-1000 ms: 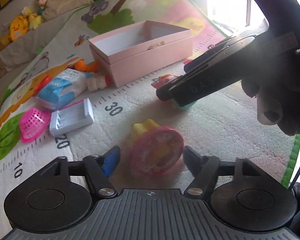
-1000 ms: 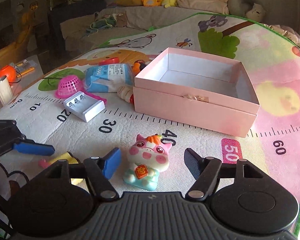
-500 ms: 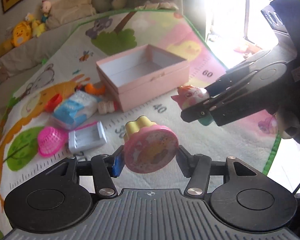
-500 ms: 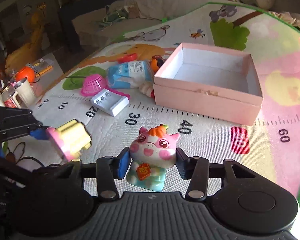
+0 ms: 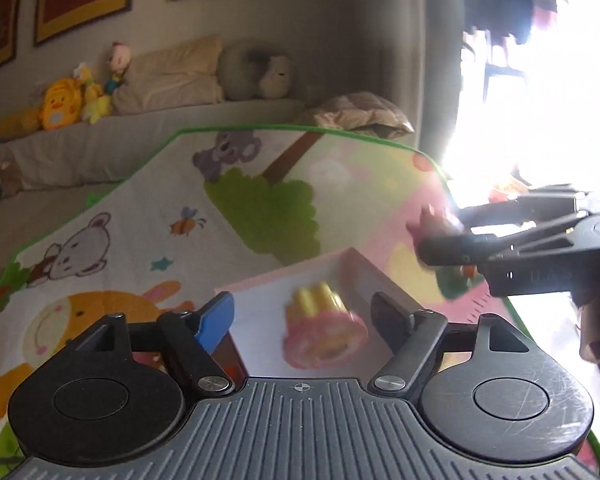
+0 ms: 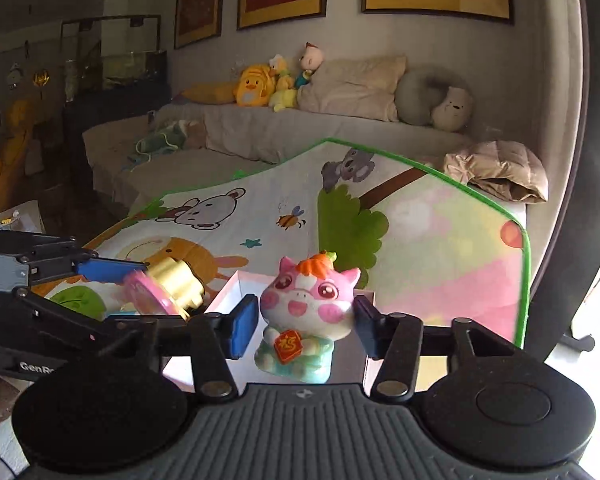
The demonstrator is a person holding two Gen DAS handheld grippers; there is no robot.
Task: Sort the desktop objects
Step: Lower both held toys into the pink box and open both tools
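My left gripper (image 5: 302,314) is open above the pink box (image 5: 300,280). The pink and yellow stamp toy (image 5: 324,330) is blurred between its spread fingers, loose over the box's white inside. It also shows in the right wrist view (image 6: 162,288) by the left gripper's blue pad (image 6: 108,270). My right gripper (image 6: 306,320) is shut on the pink cat figurine (image 6: 304,316) and holds it in the air above the box (image 6: 240,280). In the left wrist view the right gripper (image 5: 440,240) is at the right, the figurine blurred in it.
The box stands on a cartoon play mat (image 6: 420,232) with a green edge. Behind it is a grey couch (image 6: 300,136) with pillows and plush toys (image 6: 256,86). A crumpled beige cloth (image 6: 500,172) lies at the mat's far right corner.
Both grippers have risen and moved forward over the pink box. The left gripper has opened and let go of the stamp toy. The right gripper still holds the cat figurine.
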